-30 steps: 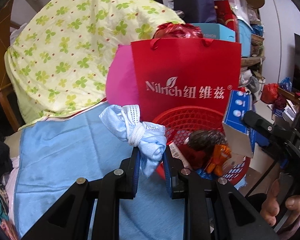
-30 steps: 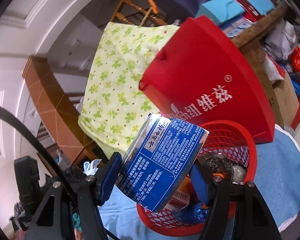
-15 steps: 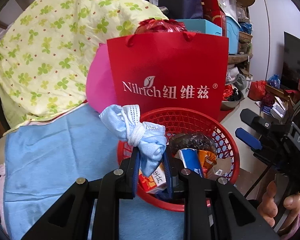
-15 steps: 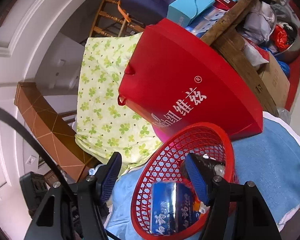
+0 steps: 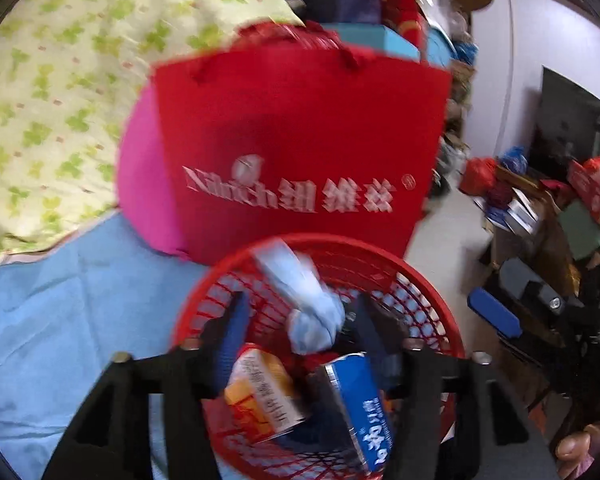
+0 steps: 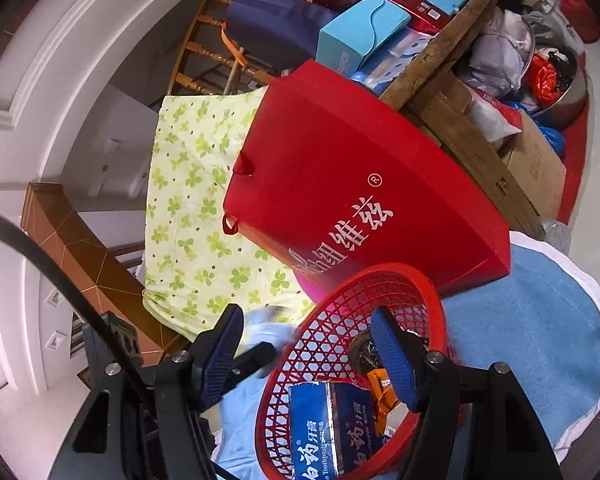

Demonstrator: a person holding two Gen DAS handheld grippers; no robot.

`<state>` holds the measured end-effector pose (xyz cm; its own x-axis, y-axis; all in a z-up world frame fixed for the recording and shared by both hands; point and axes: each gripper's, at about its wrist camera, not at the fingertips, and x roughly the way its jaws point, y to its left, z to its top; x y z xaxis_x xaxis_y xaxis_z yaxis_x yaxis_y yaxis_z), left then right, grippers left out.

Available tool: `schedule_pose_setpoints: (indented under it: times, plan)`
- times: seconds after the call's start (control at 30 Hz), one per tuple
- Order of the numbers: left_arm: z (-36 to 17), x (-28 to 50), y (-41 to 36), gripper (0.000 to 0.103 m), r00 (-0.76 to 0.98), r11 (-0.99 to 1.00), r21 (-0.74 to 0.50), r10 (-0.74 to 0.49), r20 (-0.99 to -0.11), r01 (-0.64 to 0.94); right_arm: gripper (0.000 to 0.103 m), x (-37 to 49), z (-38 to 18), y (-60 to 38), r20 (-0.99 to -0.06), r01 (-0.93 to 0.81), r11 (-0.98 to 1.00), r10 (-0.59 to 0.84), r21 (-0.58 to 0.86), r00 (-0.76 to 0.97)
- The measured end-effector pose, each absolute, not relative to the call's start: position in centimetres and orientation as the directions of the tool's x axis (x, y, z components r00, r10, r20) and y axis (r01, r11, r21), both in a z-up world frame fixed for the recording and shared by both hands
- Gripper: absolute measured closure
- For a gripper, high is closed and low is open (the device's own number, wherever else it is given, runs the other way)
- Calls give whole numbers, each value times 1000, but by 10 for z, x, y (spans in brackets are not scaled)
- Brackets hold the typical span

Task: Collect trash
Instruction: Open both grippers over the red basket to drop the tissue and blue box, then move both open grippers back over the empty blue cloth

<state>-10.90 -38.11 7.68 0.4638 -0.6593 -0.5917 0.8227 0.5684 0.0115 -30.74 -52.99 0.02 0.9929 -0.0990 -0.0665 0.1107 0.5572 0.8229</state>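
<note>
Here, through the left wrist view, the round red plastic mesh basket (image 5: 416,276) sits on a soft light-blue cloth (image 5: 60,320). Inside it lie a blue toothpaste carton with a silvery edge (image 5: 360,404), an orange-and-white cardboard box (image 5: 264,392) and some darker, blurred scraps I cannot make out. A knotted pale-blue wad of cloth with a white tie (image 5: 308,308) hangs over the basket's open mouth, between the two fingers of the left tongs (image 5: 300,320); the jaws are opening and the pads no longer press on it. Behind the basket stands a stiff, flat-sided red paper gift bag with white lettering and cord handles (image 5: 300,140), with a smooth pink rounded shape (image 5: 140,184) at its side and a cream sheet printed with green clover leaves (image 5: 52,80) beyond. The right-hand tool's blue pad shows at the edge, above a person's fingertip (image 5: 576,448).

From the right wrist view, the right tongs (image 6: 308,344) stand roughly half open with nothing between the blue ribbed pads; one finger reaches over the basket (image 6: 380,280) rim. The toothpaste carton (image 6: 324,428) lies on the lattice floor beside an orange wrapper (image 6: 384,396). The blurred pale wad (image 6: 268,332) shows just outside the rim. Behind the red bag (image 6: 360,184), a wooden shelf carries a turquoise cardboard box (image 6: 360,32).
</note>
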Motion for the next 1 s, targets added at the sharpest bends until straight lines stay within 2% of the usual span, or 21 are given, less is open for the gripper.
schedule_pose_setpoints:
  times: [0.1,0.23,0.47,0.63,0.83,1.0]
  plan:
    - [90,-123,-344,28,505,581,23,-686,-524,813,33,-303,3,-527,-87,137,581,-114,802,990]
    - [101,-139,-279,26,611,653,81,-648,-456,753,33,-290,9,-515,-127,170,620,-113,766,985]
    - [106,-132,-150,20,770,837,41,-482,-418,546,33,-256,44,-448,-152,217,784,-157,581,976]
    - [98,-129,-82,16,840,906,18,-384,-385,422,33,-209,72,-378,-183,130,865,-46,484,982]
    - [69,-100,-29,15,891,962,-5,-255,-376,274,33,-162,90,-293,-236,0,921,99,389,967]
    - [28,-62,17,15,878,988,-84,-153,-454,129,33,-132,82,-248,-310,-34,931,156,364,938]
